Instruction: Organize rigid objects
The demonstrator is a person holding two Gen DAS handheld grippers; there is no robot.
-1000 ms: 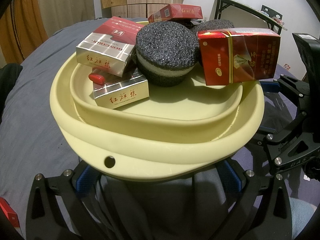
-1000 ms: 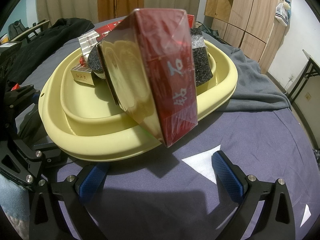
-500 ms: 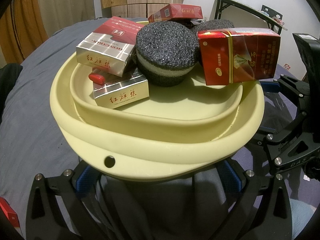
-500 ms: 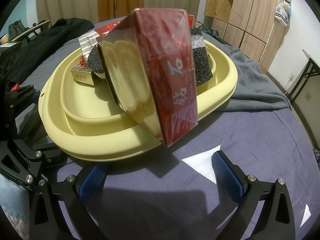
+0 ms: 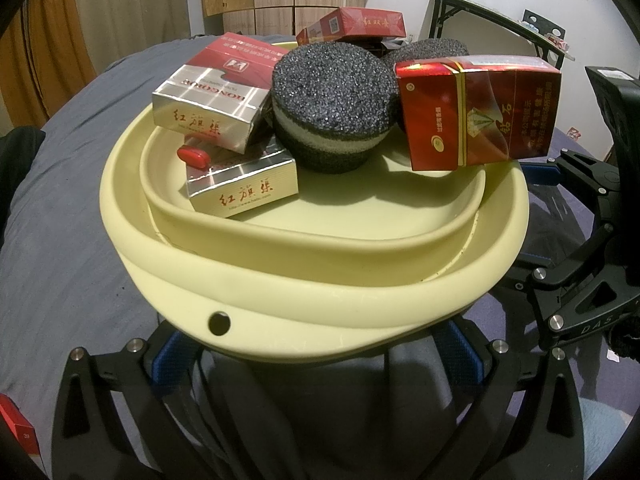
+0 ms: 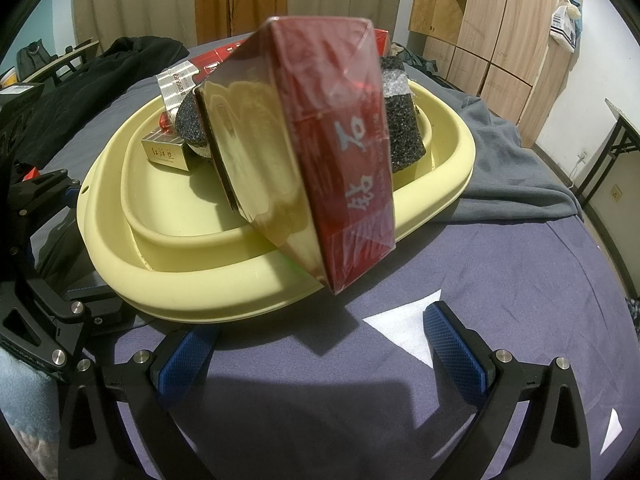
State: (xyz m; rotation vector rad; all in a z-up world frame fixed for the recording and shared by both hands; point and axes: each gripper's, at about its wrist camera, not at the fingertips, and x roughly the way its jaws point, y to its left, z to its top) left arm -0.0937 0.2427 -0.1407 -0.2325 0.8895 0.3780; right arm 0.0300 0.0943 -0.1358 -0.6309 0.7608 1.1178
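Note:
A pale yellow basin [image 5: 320, 304] sits on the bed, holding two silver-and-red boxes [image 5: 212, 108] [image 5: 244, 188], a small red capsule [image 5: 194, 157], round black sponges [image 5: 332, 104] and a red box at the back [image 5: 360, 22]. A dark red box [image 6: 320, 160] leans tilted on the basin's rim [image 6: 240, 296], also seen at the right as the dark red box [image 5: 476, 112]. My right gripper [image 6: 320, 352] is open just short of that box, touching nothing. My left gripper [image 5: 316, 356] is open below the basin's near rim.
A grey-blue cover [image 6: 500, 280] spreads under everything, with a white scrap [image 6: 404, 328] near my right fingers. Black clothing [image 6: 100, 80] lies at the far left. A wooden wardrobe [image 6: 500, 20] and a folding table [image 5: 480, 8] stand behind. A small red box [image 5: 12, 428] lies low left.

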